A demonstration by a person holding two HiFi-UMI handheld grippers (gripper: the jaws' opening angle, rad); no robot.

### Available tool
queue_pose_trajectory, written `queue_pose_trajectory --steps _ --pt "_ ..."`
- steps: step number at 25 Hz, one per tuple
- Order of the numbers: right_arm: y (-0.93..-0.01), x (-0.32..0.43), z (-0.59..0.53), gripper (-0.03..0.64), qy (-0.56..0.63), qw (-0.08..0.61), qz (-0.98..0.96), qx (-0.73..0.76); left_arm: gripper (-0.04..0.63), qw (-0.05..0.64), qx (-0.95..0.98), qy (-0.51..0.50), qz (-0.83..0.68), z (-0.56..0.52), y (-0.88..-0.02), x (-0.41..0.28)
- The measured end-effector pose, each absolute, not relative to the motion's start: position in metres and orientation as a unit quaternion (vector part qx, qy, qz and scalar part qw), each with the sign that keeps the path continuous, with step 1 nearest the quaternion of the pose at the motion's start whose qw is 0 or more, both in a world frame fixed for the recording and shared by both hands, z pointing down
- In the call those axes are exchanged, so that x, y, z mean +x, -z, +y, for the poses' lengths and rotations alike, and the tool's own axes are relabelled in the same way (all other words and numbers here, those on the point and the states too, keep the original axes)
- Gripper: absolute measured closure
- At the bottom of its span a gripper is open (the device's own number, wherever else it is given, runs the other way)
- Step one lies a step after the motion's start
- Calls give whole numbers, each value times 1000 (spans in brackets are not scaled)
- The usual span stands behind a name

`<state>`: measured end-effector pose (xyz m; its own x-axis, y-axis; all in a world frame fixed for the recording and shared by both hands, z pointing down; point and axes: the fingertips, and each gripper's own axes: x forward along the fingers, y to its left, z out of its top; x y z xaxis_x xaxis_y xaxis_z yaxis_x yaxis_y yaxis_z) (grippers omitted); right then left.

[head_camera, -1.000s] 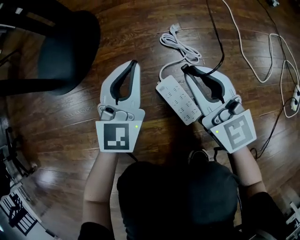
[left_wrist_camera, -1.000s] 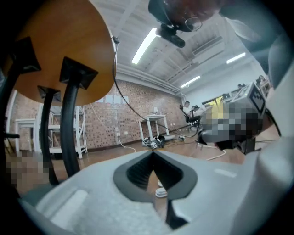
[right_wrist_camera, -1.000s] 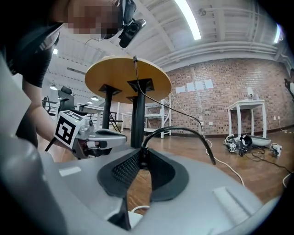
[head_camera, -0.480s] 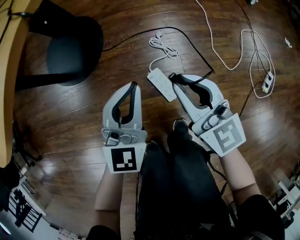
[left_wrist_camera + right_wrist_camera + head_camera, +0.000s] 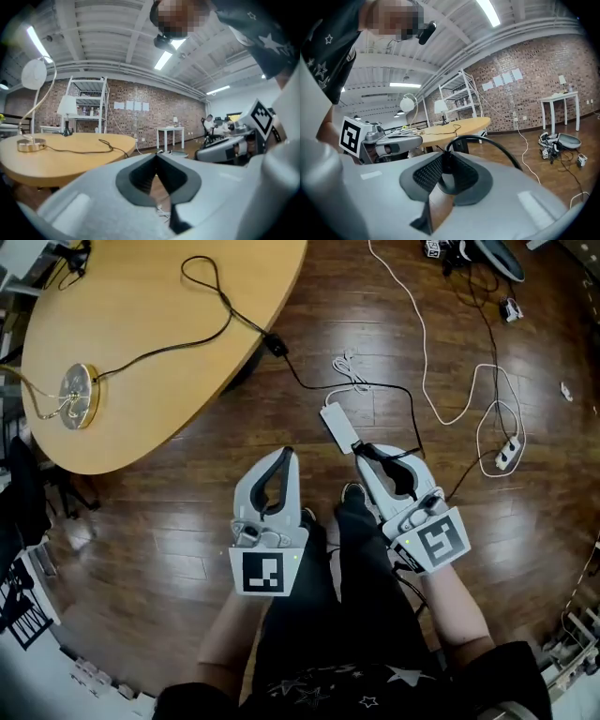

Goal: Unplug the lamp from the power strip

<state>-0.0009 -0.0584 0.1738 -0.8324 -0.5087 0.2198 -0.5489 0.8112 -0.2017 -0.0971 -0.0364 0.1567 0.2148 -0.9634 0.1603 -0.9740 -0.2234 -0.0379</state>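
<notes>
The black lamp plug [image 5: 446,161], clamped in the closed jaws of the right gripper [image 5: 363,452], has been raised clear of the white power strip [image 5: 337,427] on the floor [image 5: 187,484], so unplugging is judged done; the left gripper [image 5: 285,456] is closed on nothing.

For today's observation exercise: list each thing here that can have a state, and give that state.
left gripper: shut, empty.
right gripper: shut on lamp plug.
lamp plug: out of the strip, clamped between the jaws.
power strip: lying flat, lamp plug not in it.
lamp: standing upright.
</notes>
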Motion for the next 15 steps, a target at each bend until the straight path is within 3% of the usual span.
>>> queue_pose_trajectory --steps 4,15 --pt "-139 -19 -75 560 -121 68 -953 268 592 -2 771 -63 -634 -50 -112 -110" --pt "-121 -34 -77 561 -99 69 -955 270 592 34 753 -38 -656 -38 -103 -124"
